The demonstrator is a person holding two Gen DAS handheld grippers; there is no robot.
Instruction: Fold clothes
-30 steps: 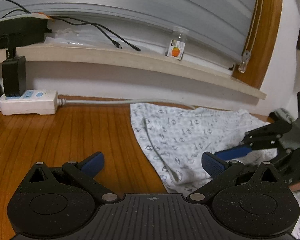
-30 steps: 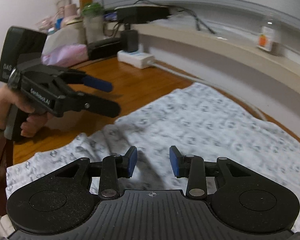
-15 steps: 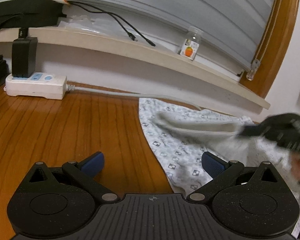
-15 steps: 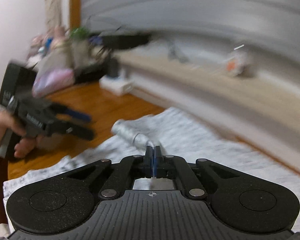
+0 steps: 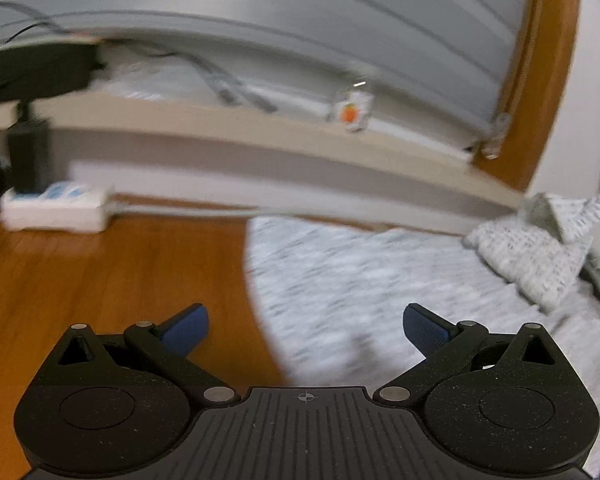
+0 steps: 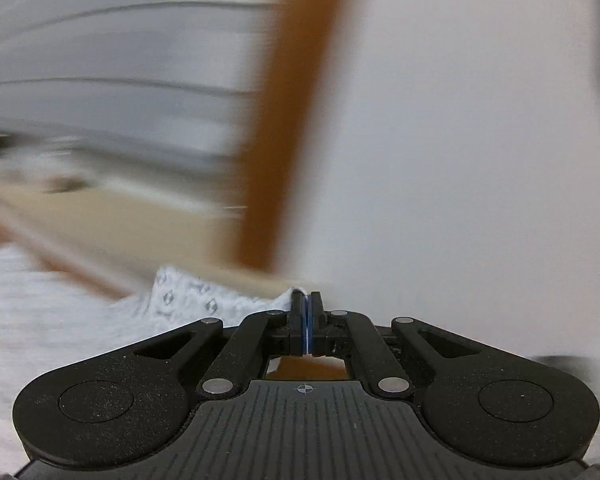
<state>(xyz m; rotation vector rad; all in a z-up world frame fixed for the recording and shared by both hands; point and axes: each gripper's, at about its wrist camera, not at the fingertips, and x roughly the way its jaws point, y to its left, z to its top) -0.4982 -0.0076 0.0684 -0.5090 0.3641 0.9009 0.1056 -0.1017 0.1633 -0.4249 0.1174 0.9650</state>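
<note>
the right gripper [image 6: 307, 312] has swung right since a second ago, clenching the patterned garment [image 5: 380, 280]; the left gripper [image 5: 306, 326] is hanging released.

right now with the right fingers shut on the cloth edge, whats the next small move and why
Probably carry the pinched edge across the patterned garment and lay it down as a fold. The right gripper is shut on a lifted corner, the rest lies flat on the wooden table, and the left gripper is open, holding nothing.

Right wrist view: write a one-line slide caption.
Right gripper shut on a pinched edge of the patterned cloth, lifted before a blurred wooden window frame.
</note>
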